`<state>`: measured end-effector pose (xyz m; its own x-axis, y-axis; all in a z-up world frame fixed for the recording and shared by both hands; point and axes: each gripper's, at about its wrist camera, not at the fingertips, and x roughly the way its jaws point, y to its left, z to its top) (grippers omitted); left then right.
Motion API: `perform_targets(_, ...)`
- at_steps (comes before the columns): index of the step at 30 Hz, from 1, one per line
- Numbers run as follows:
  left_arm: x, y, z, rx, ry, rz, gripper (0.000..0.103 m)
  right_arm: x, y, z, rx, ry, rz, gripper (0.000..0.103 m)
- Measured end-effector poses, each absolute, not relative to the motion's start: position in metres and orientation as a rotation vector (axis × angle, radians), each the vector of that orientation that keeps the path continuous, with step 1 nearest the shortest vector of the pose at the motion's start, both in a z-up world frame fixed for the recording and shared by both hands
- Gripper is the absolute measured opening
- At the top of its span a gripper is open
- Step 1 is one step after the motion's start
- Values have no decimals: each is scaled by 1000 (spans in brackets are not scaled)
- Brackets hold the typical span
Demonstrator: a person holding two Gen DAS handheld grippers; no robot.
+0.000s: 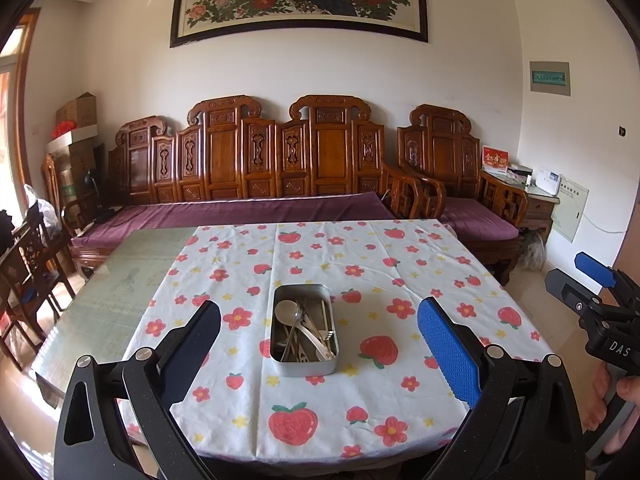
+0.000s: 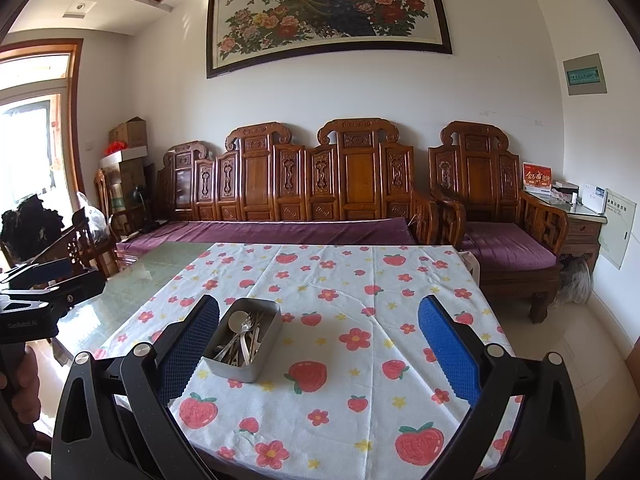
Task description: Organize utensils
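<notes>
A rectangular metal tin (image 1: 303, 362) stands on the strawberry-print tablecloth (image 1: 360, 264). It holds several metal utensils (image 1: 304, 330): spoons, forks and chopsticks lying mixed together. My left gripper (image 1: 319, 344) is open and empty, held above the near table edge with the tin between its fingers in view. In the right wrist view the tin (image 2: 236, 368) with the utensils (image 2: 242, 340) sits ahead to the left. My right gripper (image 2: 319, 344) is open and empty, to the right of the tin. The right gripper also shows in the left wrist view (image 1: 592, 284).
The tablecloth (image 2: 360, 320) covers the right part of a glass-topped table (image 1: 120, 280). A carved wooden sofa (image 1: 256, 168) with purple cushions stands behind it. A wooden chair (image 1: 24, 264) is at the left. Cardboard boxes (image 1: 76, 120) are stacked in the far left corner.
</notes>
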<state>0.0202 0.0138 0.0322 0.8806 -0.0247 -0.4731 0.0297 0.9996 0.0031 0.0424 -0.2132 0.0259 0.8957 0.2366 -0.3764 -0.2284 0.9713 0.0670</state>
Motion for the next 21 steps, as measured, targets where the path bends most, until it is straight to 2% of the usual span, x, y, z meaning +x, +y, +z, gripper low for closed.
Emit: perform_targets(21,15,9,38,19,475,-28,95,43,-211,24,23,393,241,100)
